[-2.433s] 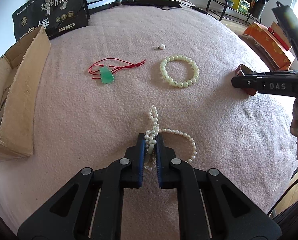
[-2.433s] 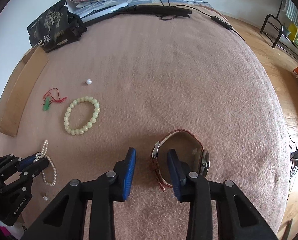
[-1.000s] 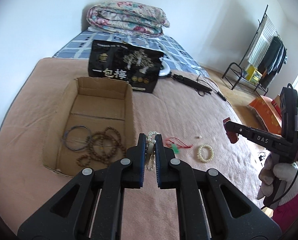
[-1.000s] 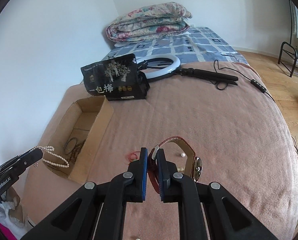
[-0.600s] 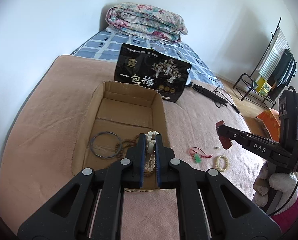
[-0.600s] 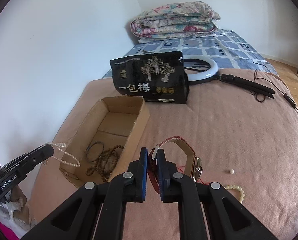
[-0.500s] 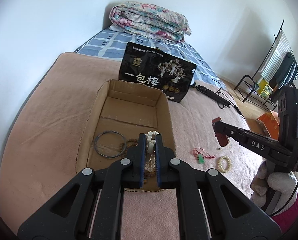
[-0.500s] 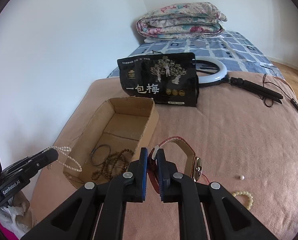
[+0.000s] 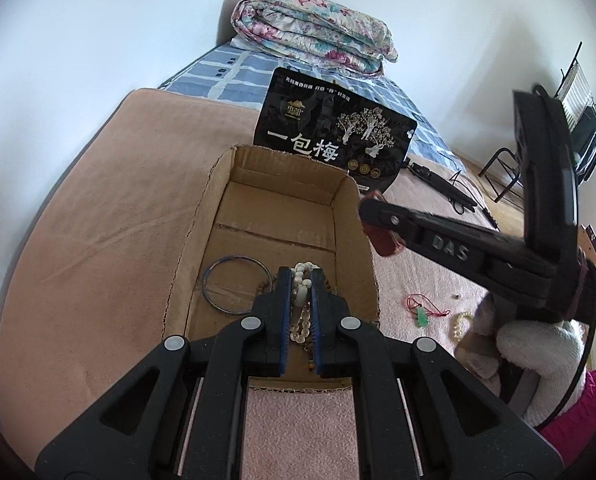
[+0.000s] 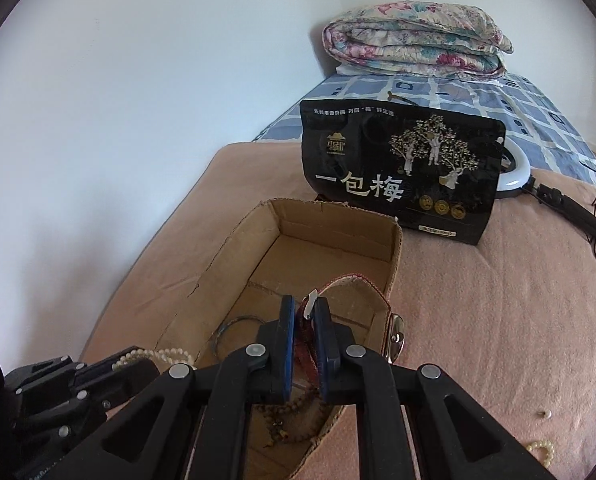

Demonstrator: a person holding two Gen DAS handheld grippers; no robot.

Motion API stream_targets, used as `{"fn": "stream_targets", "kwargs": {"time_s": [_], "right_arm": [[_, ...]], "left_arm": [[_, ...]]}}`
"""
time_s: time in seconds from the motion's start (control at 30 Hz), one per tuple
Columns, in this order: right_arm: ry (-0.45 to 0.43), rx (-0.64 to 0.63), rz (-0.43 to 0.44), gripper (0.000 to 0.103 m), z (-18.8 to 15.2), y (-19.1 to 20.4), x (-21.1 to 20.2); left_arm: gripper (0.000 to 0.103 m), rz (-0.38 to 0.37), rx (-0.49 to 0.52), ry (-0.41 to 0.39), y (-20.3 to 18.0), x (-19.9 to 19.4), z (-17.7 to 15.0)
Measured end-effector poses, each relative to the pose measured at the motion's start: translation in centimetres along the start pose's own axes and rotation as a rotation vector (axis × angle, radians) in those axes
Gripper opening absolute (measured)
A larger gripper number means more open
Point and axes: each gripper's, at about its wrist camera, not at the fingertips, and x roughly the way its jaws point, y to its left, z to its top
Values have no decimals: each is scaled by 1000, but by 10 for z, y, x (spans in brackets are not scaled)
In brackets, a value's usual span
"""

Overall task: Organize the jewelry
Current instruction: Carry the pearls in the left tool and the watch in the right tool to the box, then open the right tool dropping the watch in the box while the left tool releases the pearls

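A pearl necklace (image 9: 300, 297) is pinched by the left gripper (image 9: 301, 280) above the cardboard box (image 9: 201, 216); a watch (image 10: 394, 334) is pinched by the right gripper (image 10: 305, 309). The box is set on a pink blanket (image 9: 97, 216) near white walls. Both grippers have been brought closer over the box.

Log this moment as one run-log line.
left gripper: shut on pearl necklace | right gripper: shut on watch | both over cardboard box

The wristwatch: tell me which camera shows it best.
The right wrist view. There the wristwatch sits close up, its red strap clamped in the right tool, with the metal case and arched band visible over the cardboard box. The left wrist view shows only a blurred bit of red strap at the tool's tip.
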Motion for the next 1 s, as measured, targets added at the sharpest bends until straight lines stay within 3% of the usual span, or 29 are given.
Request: {"fn": "stream_targets", "kwargs": {"time_s": [0.4,0.73,0.9,0.97,1.0], "right_arm": [[14,12,4,7,14,4,41],[19,13,-2,12,15,4,47],[3,2,-11,29,16,7,38],[2,-4,-13,29,16,7,35],[2,-6,-14,31,16,8,34]], "left_arm": [[6,11,-12,46,8,14,-6],[7,26,-13,50,10,16,-6],[7,53,-4,37,8,12,-6],[14,61,1,33,7,10,-5],[25,65,0,29,7,8,-6]]}}
